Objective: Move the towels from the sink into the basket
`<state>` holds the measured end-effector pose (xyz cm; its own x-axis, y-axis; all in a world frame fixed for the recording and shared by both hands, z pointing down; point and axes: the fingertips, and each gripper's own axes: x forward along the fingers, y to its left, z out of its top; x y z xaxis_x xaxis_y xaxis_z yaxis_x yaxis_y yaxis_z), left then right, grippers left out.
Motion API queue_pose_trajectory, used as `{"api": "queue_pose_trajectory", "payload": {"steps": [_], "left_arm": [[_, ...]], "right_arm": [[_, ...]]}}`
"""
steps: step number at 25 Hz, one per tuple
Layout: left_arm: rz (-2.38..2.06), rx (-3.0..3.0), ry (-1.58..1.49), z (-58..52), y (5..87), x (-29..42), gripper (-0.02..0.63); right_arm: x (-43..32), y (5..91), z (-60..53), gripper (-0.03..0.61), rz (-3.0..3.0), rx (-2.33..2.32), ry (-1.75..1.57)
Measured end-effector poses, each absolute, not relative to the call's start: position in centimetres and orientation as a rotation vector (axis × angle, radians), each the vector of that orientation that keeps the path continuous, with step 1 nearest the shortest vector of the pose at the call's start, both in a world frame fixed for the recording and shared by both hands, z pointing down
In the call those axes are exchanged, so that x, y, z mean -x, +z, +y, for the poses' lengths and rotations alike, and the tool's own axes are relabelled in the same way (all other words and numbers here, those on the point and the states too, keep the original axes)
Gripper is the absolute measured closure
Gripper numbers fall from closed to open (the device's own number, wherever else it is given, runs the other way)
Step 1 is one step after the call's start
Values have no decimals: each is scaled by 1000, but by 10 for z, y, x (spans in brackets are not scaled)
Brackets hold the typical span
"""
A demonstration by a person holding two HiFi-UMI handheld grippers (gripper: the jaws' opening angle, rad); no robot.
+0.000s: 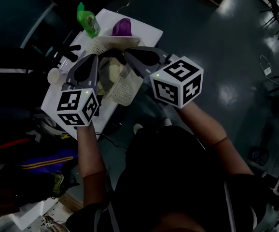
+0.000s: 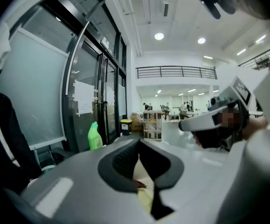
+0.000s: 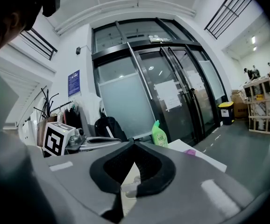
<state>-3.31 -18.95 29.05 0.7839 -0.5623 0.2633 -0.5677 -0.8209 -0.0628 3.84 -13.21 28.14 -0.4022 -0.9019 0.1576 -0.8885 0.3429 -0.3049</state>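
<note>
A white mesh basket [image 1: 125,94] stands on the white table [image 1: 148,33] with a pale yellow towel [image 1: 111,71] lying in it. My left gripper [image 1: 95,57] hovers over the basket's left side, its jaws shut, tips together and empty. In the left gripper view the left gripper [image 2: 138,142] has the yellow towel [image 2: 145,198] showing below its jaws. My right gripper [image 1: 126,55] reaches over the basket's far rim, also shut with nothing held; in its own view the right gripper [image 3: 134,144] points toward glass doors. A purple towel [image 1: 121,27] lies on the table beyond the basket.
A green bottle [image 1: 88,19] stands at the table's far left corner, beside the purple towel [image 3: 189,151]. A pale cup [image 1: 54,75] sits left of the basket. Bags and clutter crowd the floor at left. Dark open floor lies to the right.
</note>
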Motion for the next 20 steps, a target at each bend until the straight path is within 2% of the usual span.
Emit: {"api": "queue_pose_trajectory", "payload": {"steps": [12,20], "left_arm": [[-1112,-2883,468,-162,285,13,604],[-1126,-2845,468,-177,292,31,604]], "right_arm": [[-80,282,-109,580,2621,1611,-519],[-87,284,-137,580,2588,1626,-527]]}}
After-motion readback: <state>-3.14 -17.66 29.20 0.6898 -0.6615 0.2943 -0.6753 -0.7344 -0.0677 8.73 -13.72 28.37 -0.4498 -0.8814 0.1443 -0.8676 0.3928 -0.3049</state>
